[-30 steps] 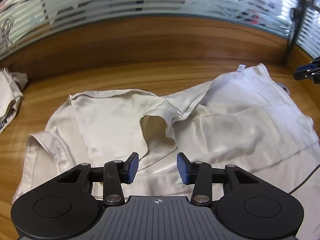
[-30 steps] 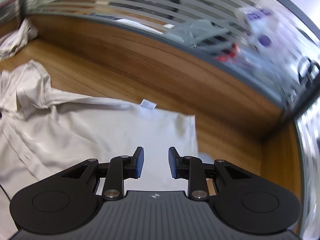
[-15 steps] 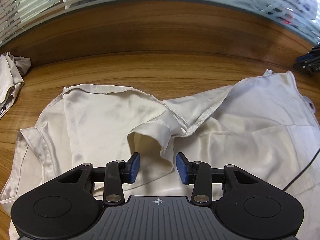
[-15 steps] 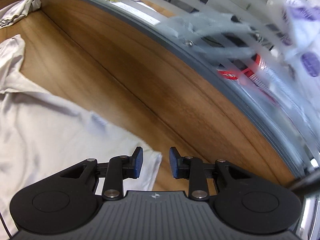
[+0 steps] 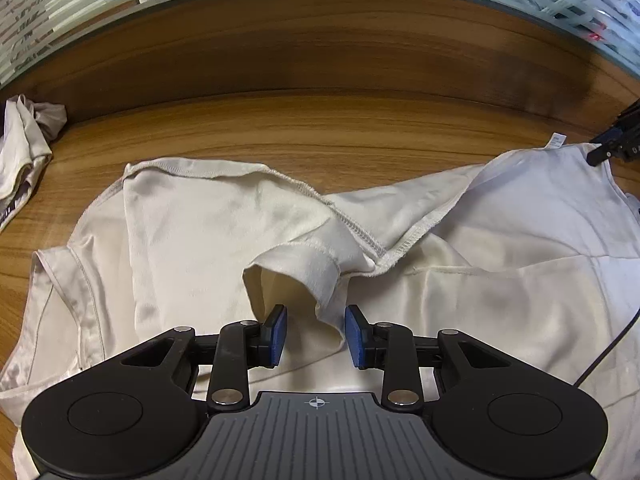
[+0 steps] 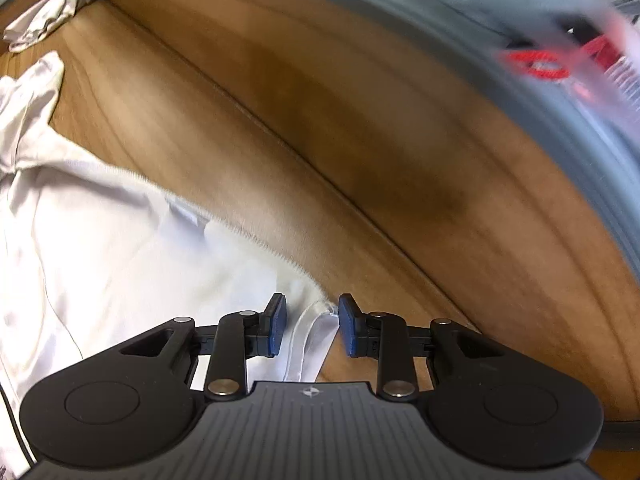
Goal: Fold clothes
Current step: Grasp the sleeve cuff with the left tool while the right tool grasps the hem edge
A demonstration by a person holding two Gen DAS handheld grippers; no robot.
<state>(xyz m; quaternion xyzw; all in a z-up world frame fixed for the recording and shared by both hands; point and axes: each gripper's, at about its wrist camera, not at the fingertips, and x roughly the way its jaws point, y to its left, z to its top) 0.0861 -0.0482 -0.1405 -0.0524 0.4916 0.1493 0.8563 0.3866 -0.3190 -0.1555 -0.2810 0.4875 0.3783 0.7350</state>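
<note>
A cream short-sleeved shirt (image 5: 192,236) lies spread and rumpled on the wooden table (image 5: 320,132). One sleeve cuff (image 5: 316,268) is folded over the body and opens toward me. My left gripper (image 5: 315,336) is open, its blue pads either side of that cuff's lower edge. In the right wrist view the shirt (image 6: 100,248) fills the lower left, blurred by motion. My right gripper (image 6: 308,326) is open with the shirt's far corner (image 6: 316,316) between its pads. That gripper also shows as a dark shape (image 5: 618,140) at the shirt's right corner in the left wrist view.
Another pale garment (image 5: 24,152) lies bunched at the table's far left, seen also as a pale heap (image 6: 52,12) in the right wrist view. A wooden back wall (image 5: 320,48) with a striped glass partition rises behind the table. A thin black cable (image 5: 612,348) crosses the shirt at right.
The left gripper has come closer to the sleeve cuff, which now sits between its pads. The right gripper has swung over the shirt to its far corner at the table's back edge.
</note>
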